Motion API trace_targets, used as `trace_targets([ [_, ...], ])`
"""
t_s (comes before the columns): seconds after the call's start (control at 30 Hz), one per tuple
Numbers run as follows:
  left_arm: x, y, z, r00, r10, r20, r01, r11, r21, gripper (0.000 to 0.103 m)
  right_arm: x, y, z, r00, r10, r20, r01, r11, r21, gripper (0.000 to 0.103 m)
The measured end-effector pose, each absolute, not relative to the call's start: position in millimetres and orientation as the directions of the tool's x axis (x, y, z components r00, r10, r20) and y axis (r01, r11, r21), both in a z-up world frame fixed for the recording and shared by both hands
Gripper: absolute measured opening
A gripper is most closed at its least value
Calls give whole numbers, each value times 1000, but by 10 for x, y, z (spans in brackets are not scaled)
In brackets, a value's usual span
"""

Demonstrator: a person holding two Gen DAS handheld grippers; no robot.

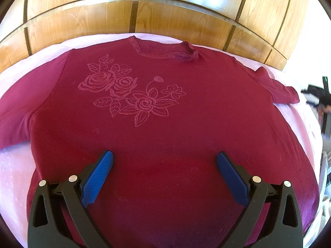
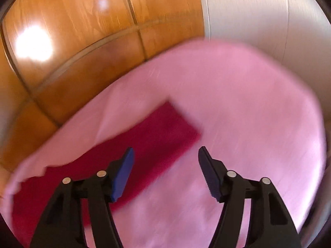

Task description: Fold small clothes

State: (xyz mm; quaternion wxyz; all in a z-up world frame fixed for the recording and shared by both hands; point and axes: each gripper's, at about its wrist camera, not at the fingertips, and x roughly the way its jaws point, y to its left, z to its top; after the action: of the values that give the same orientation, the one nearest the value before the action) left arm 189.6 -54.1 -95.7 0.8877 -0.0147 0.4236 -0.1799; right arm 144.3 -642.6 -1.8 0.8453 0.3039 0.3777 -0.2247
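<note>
So the dark red top (image 1: 165, 124) lies flat and face up on the pink sheet (image 1: 14, 177) of a bed, neckline toward the wooden panels (image 1: 82, 20) behind, embroidered flowers (image 1: 132, 97) on the chest. Both sleeves are spread out to the sides, so no fold shows yet; the work looks to be at the laying-out stage, just before the first fold. The left gripper (image 1: 164, 163) hangs over the lower part of the top, its jaws wide apart and empty. The right gripper (image 2: 165, 157) is off to the side near the right sleeve (image 2: 144, 136), in a blurred picture, jaws apart with nothing between them. The next move probably calls for pinching that sleeve end and carrying it inward across the chest, with the cloth kept smooth.
</note>
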Motion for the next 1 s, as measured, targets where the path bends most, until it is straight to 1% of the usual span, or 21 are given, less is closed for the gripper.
trace_targets([
  [0.03, 1897, -542, -957, 576, -331, -747, 307, 935, -177, 99, 1386, -6425, -148, 632, -80, -771, 593, 691, 414, 51],
  [0.07, 1898, -542, -956, 576, -330, -748, 307, 935, -176, 99, 1357, -6420, -235, 645, -48, -763, 584, 674, 452, 49],
  [0.17, 1896, -545, -952, 577, -327, -749, 307, 936, -172, 99, 1391, -6433, -375, 687, 14, -726, 568, 613, 550, 48],
  [0.23, 1894, -551, -951, 577, -323, -750, 307, 937, -167, 99, 1506, -6458, -406, 688, -4, -726, 579, 607, 545, 46],
  [0.3, 1895, -552, -952, 578, -323, -750, 307, 937, -167, 99, 1728, -6561, -441, 683, -12, -730, 584, 609, 537, 39],
  [0.33, 1896, -548, -952, 577, -326, -749, 307, 936, -171, 99, 1799, -6589, -450, 670, -18, -742, 592, 616, 520, 27],
  [0.37, 1899, -546, -949, 576, -326, -750, 307, 936, -172, 99, 1838, -6573, -415, 651, -29, -758, 598, 635, 490, 5],
  [0.4, 1898, -548, -949, 576, -326, -750, 307, 936, -171, 99, 1842, -6541, -373, 640, -45, -767, 599, 655, 462, 5],
  [0.43, 1897, -549, -949, 576, -325, -750, 307, 936, -171, 99, 1844, -6473, -254, 629, -83, -773, 588, 700, 404, 5],
  [0.5, 1897, -546, -948, 576, -326, -750, 307, 936, -172, 99, 1732, -6372, -23, 636, -137, -759, 567, 751, 339, 5],
  [0.57, 1896, -549, -951, 576, -328, -749, 307, 936, -173, 99, 1472, -6329, 167, 625, -229, -747, 595, 758, 266, 5],
  [0.63, 1901, -553, -956, 575, -325, -751, 307, 936, -170, 99, 1291, -6365, 125, 571, -285, -770, 640, 741, 201, 5],
  [0.67, 1900, -563, -959, 575, -321, -753, 307, 937, -164, 99, 1245, -6389, 40, 539, -287, -792, 658, 730, 183, 5],
  [0.73, 1908, -564, -961, 573, -317, -755, 308, 938, -160, 99, 1244, -6413, -155, 503, -265, -823, 663, 730, 169, 5],
  [0.8, 1912, -565, -962, 571, -316, -757, 307, 938, -160, 99, 1243, -6375, -256, 502, -241, -831, 663, 724, 191, 7],
  [0.83, 1921, -563, -956, 568, -316, -760, 308, 938, -160, 99, 1240, -6352, -247, 509, -246, -825, 669, 716, 200, 15],
  [0.87, 1927, -559, -952, 565, -318, -761, 308, 937, -163, 99, 1189, -6324, -204, 526, -236, -817, 667, 711, 224, 38],
  [0.9, 1933, -549, -945, 560, -323, -763, 309, 936, -169, 99, 1195, -6365, -156, 541, -228, -810, 658, 714, 239, 49],
  [0.93, 1929, -534, -927, 553, -325, -767, 307, 936, -174, 99, 1149, -6257, -74, 556, -232, -798, 637, 735, 231, 54],
  [1.0, 1890, -491, -870, 554, -309, -773, 288, 942, -170, 99, 1120, -6012, 36, 585, -186, -790, 558, 799, 225, 54],
])
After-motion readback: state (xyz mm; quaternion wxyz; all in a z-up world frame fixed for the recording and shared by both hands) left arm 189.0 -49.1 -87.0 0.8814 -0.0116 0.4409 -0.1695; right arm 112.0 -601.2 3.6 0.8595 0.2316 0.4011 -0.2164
